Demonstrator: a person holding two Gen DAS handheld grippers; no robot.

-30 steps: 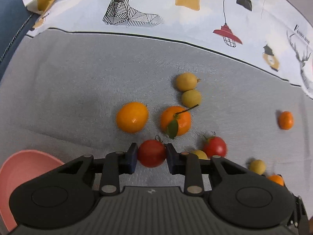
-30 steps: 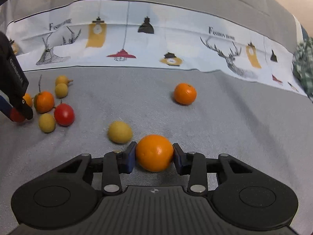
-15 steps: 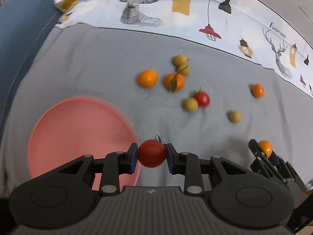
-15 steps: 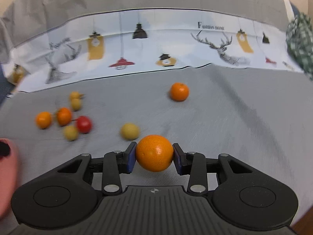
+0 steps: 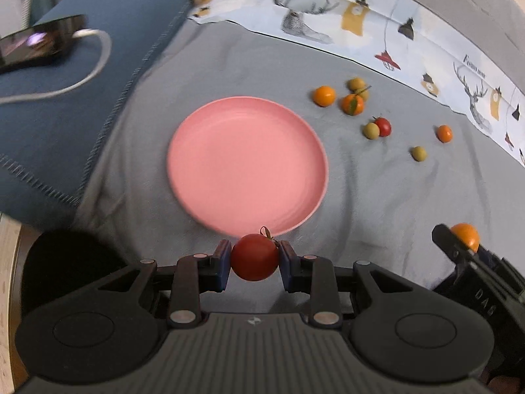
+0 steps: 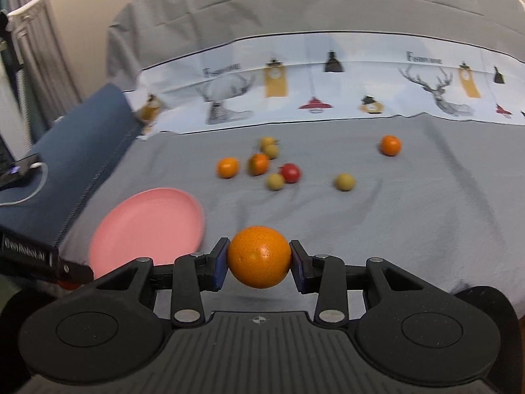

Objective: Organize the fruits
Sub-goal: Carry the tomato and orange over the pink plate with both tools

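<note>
Grey cloth (image 5: 377, 197) covers the surface we work on, with a printed white band of deer and lamps along its far edge and a blue blanket (image 5: 82, 98) on the left. We judge the task barely begun: the pink plate (image 5: 210, 131) lies bare, with no fruit on it yet, and 2 fruits are lifted and on their way. Our left gripper (image 5: 255, 257) is clamped on a red tomato (image 5: 254, 257), the pads pressing its left and right sides, and the tomato hangs just at the near rim of the plate, so we reckon it needs only a short carry forward before release. Our right gripper (image 6: 259, 261) is closed around a large orange (image 6: 259, 261), held in the same way; in its view the plate (image 6: 131, 229) sits to the left and a little beyond, near but not under the fruit, so that arm has more sideways travel to make. In the left view the right gripper shows at the right edge with its orange (image 5: 466, 234) poking above it. Left on the cloth, far and right of the plate, we count 7 fruits: a small orange (image 5: 324, 96), a leafed orange (image 5: 352, 104), a yellow-green fruit (image 5: 356, 83) behind it, a second tomato (image 5: 383, 126) touching another yellow-green fruit (image 5: 371, 130), a lone yellow-green one (image 5: 419, 153) and a far orange (image 5: 444, 133). All of these are well apart from both grippers and have yet to be gathered. On the blanket, a dark device (image 5: 36, 42) with a white cable lies clear of our path.
</note>
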